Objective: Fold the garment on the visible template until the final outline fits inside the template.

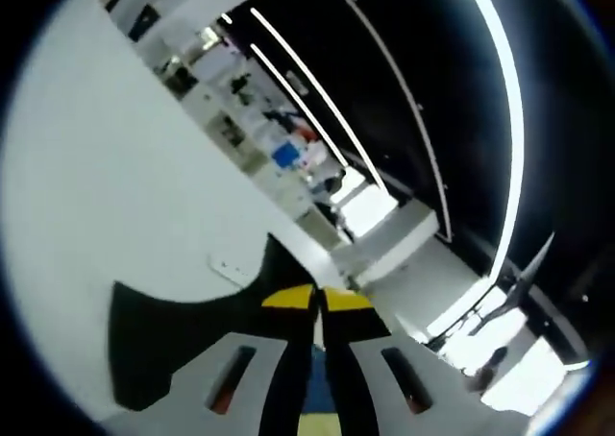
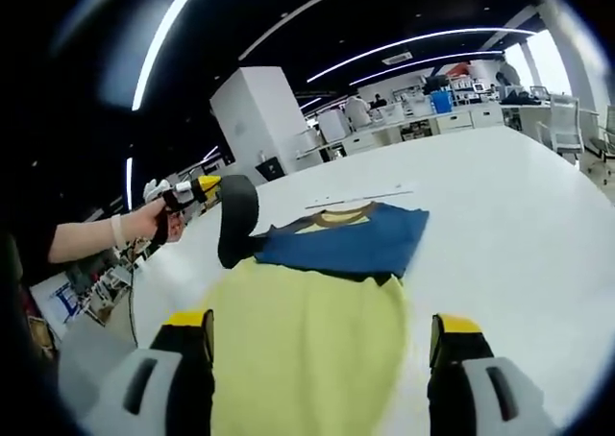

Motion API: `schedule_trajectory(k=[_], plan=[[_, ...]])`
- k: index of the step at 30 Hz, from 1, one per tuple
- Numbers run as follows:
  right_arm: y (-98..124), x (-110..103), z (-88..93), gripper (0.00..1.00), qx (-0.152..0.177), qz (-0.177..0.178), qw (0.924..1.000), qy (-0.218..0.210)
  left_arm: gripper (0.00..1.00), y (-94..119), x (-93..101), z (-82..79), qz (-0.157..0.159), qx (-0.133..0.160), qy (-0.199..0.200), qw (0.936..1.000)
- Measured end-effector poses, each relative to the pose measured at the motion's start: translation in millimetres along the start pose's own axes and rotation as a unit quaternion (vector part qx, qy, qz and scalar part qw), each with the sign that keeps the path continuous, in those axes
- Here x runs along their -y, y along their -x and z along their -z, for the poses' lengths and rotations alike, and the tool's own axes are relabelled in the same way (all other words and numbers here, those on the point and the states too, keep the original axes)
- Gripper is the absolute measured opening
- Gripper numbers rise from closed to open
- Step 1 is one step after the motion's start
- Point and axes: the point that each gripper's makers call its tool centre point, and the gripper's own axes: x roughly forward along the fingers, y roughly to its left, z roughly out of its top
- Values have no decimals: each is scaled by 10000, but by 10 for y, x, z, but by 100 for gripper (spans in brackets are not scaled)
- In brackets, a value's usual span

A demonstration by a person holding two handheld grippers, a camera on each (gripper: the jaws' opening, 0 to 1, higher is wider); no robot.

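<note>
The garment lies on the white table, its yellow part nearest and a blue part with a tan collar beyond. Its black sleeve is lifted off the table at the left, pinched by my left gripper, which a hand holds. In the left gripper view the yellow-tipped jaws of that gripper are closed on the black cloth, which hangs to the left. My right gripper is open, jaws wide apart over the yellow part. A thin line marks the table past the collar.
Bare white table stretches to the right of and behind the garment. A white pillar stands beyond the far edge, with desks, a blue bin and a chair further back.
</note>
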Motion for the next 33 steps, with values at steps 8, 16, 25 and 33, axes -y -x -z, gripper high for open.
schedule_trajectory(k=[8,16,25,33], plan=[[90,52,12,93,63,53,9999,-66,0,-357,338,308,417,-197,67,9989],[196,159,23,93,114,130,9997,-144,0,-565,678,658,689,-652,-359,9948],[257,221,63,93,178,159,9994,-251,0,-815,898,941,872,-926,-467,9908],[334,311,110,93,186,246,9990,-314,0,-1038,870,1236,877,-1039,-320,9902]])
